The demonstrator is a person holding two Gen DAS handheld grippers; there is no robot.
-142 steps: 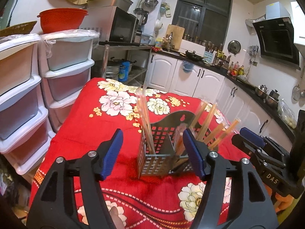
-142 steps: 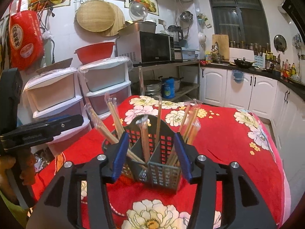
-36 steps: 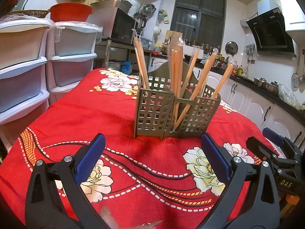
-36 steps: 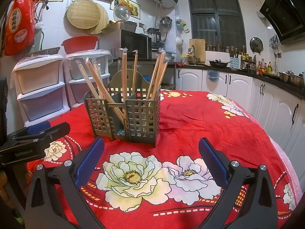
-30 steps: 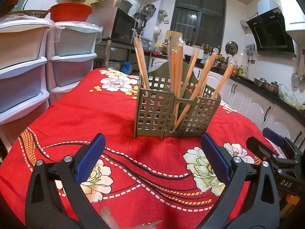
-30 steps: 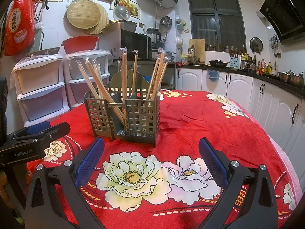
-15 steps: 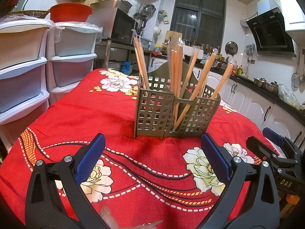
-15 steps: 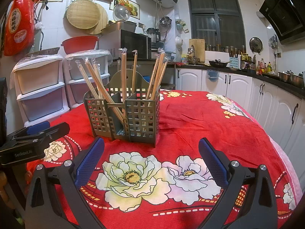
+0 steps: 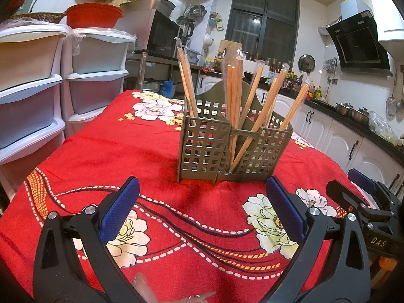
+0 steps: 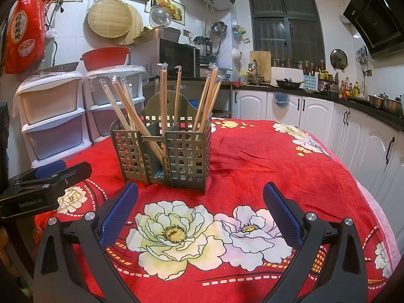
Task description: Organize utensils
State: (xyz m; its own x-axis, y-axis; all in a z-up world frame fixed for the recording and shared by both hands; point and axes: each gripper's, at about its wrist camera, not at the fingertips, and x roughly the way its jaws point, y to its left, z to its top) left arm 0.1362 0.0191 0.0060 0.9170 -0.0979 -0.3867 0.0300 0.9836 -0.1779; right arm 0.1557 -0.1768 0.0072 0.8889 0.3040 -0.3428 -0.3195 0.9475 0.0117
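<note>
A grey slotted utensil basket [image 9: 202, 149] stands upright on the red flowered tablecloth [image 9: 126, 139]; it also shows in the right wrist view [image 10: 186, 156]. Several pairs of wrapped wooden chopsticks [image 9: 233, 96] stand in its compartments, leaning outward, also seen in the right wrist view [image 10: 164, 96]. My left gripper [image 9: 200, 207] is open and empty, low over the cloth in front of the basket. My right gripper [image 10: 200, 207] is open and empty, also in front of the basket. Each gripper shows at the edge of the other's view.
White plastic drawer stacks [image 9: 96, 75] stand left of the table. A microwave [image 10: 176, 59] and a red bowl [image 10: 104, 56] sit behind. White kitchen cabinets [image 10: 315, 111] and a counter run along the right side. The table edge drops off at the right [image 10: 373, 202].
Since 4.7 s ago both grippers have opened wide and drawn back and down from the basket. Over the last second nothing has visibly moved.
</note>
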